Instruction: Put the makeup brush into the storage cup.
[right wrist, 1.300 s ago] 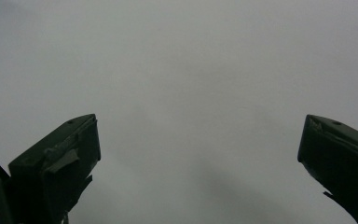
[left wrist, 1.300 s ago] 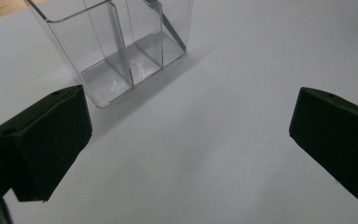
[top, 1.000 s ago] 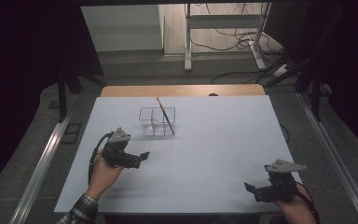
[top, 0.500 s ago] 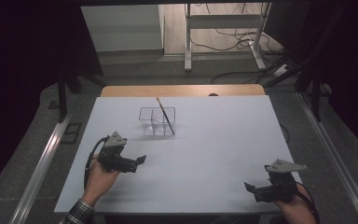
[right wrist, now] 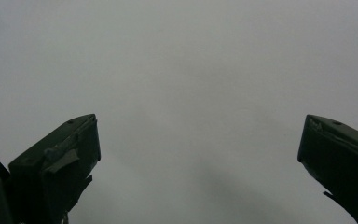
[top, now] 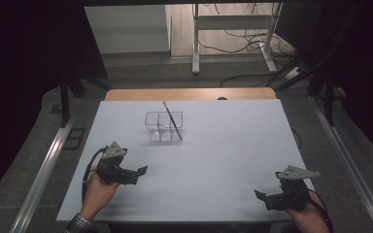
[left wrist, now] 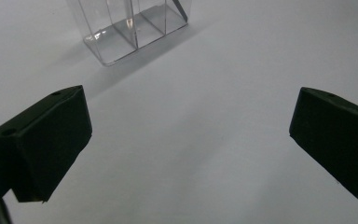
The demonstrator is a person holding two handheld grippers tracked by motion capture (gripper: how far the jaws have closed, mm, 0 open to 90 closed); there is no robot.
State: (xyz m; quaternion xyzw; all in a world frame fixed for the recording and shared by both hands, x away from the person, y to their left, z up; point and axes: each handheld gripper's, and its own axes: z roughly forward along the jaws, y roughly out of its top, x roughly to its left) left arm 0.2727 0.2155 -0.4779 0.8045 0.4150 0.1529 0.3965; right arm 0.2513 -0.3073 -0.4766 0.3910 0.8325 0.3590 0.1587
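A clear plastic organizer (top: 163, 126) with several compartments stands at the middle of the white table (top: 223, 145). A thin brush (top: 172, 120) leans in its right compartment, handle tilted to the back left. The organizer's base (left wrist: 130, 32) shows at the top of the left gripper view. My left gripper (top: 143, 171) is held low at the front left, open, its jaws wide apart with nothing between them (left wrist: 191, 144). At the front right corner my right gripper (top: 260, 195) is open too, over bare table (right wrist: 196, 158).
A wooden strip (top: 189, 93) runs along the table's far edge. Metal rails (top: 43, 170) flank both sides. Behind the table stands a white frame (top: 233, 29) with cables on the floor. Bare white surface lies between the grippers.
My left gripper has drawn back toward the front edge and slightly left, away from the organizer. The right gripper has stayed in place.
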